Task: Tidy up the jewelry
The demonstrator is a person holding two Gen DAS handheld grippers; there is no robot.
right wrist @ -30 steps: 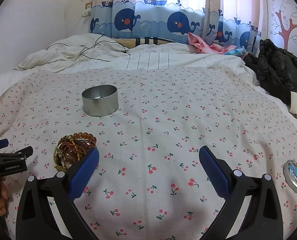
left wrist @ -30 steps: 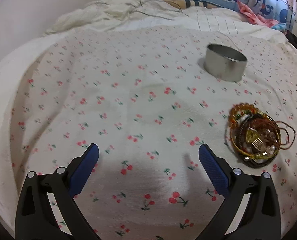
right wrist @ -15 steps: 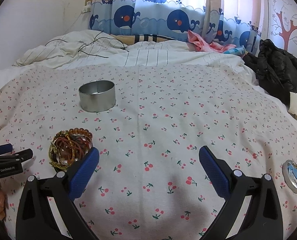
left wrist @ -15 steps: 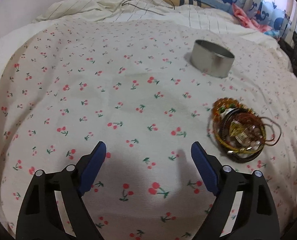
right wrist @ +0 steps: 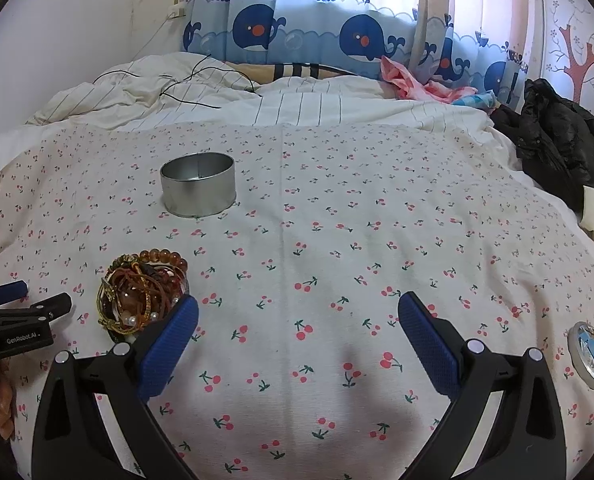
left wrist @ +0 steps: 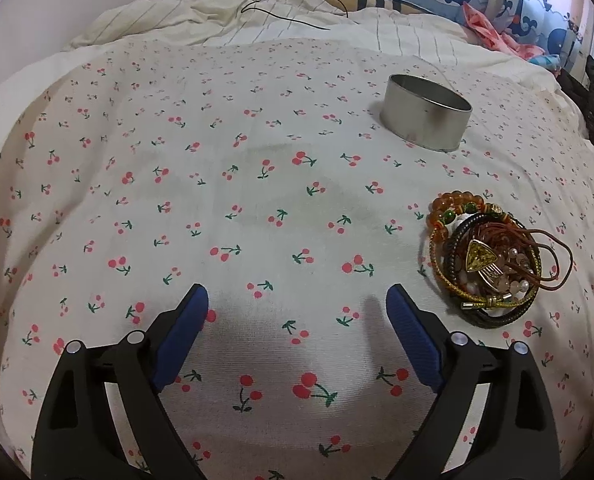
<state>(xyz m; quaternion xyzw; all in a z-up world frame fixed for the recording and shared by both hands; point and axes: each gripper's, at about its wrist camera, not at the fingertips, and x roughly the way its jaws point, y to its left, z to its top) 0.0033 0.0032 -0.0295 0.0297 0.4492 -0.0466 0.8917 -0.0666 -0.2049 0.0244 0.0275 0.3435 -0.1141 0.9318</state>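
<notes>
The cherry-print white bedsheet (left wrist: 257, 200) is carrying everything, and the left view is now sitting nearer the round silver metal tin (left wrist: 425, 120) and the tangled pile of beaded bracelets and cords (left wrist: 493, 264) near-right of it. The left gripper (left wrist: 297, 312) has just been narrowing then reopening its jaws, which are standing wide apart over bare sheet left of the pile. The right gripper (right wrist: 297, 320) is hanging with jaws apart and empty just right of the pile, so sorting looks about to begin.

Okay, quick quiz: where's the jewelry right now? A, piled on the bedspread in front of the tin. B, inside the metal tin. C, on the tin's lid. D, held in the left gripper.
A: the jewelry lies in a heap on the bedspread, apart from the empty tin, with neither gripper touching it.
</notes>
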